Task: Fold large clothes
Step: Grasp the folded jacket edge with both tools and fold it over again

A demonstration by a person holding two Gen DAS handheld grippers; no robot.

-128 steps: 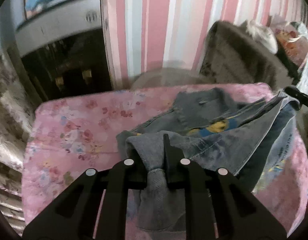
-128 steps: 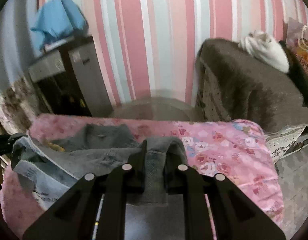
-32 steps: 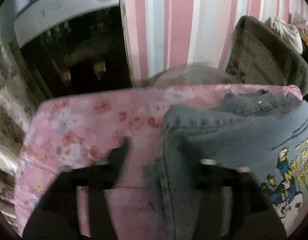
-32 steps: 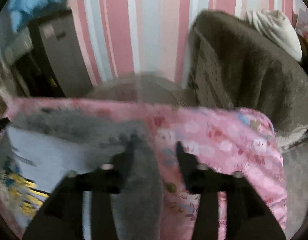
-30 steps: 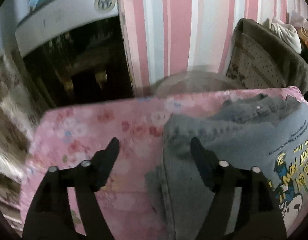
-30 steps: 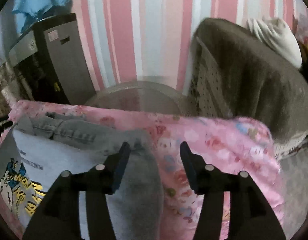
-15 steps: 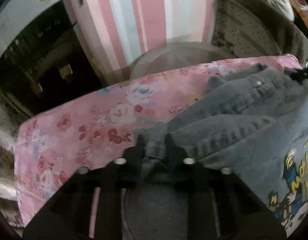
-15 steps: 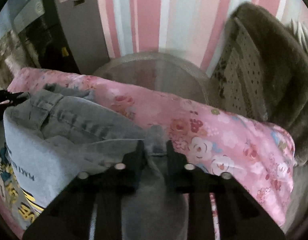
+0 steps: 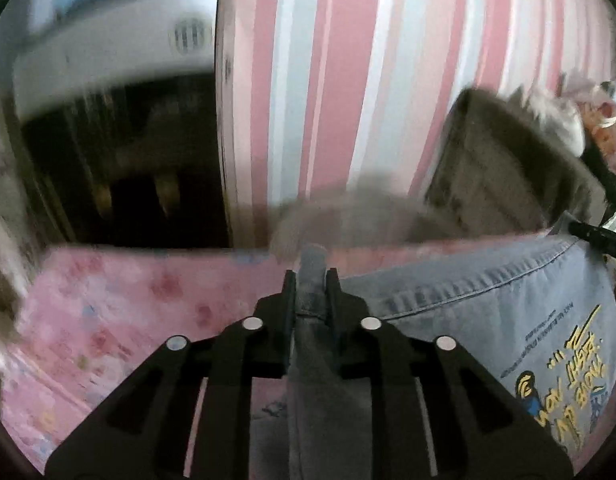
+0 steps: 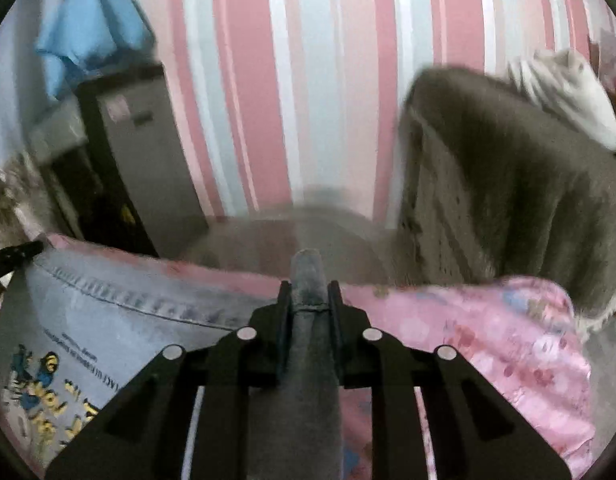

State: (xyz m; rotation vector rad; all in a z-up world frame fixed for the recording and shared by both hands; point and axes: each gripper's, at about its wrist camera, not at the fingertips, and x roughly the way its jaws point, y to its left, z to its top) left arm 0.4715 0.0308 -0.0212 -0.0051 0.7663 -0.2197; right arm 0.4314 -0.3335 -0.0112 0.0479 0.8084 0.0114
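Pink floral bedspread (image 9: 120,300): lying beneath both jaws. Denim jacket (image 9: 487,320): stretching sideways between the jaws, print upward. Left gripper (image 9: 311,280), right gripper (image 10: 309,292): each clamping a jacket corner, equally near.

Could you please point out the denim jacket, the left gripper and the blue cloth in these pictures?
denim jacket (image 9: 507,312): left wrist view, printed back panel.
left gripper (image 9: 311,280): left wrist view, between fingertips pinching denim.
blue cloth (image 10: 92,28): right wrist view, middle of the bundle.
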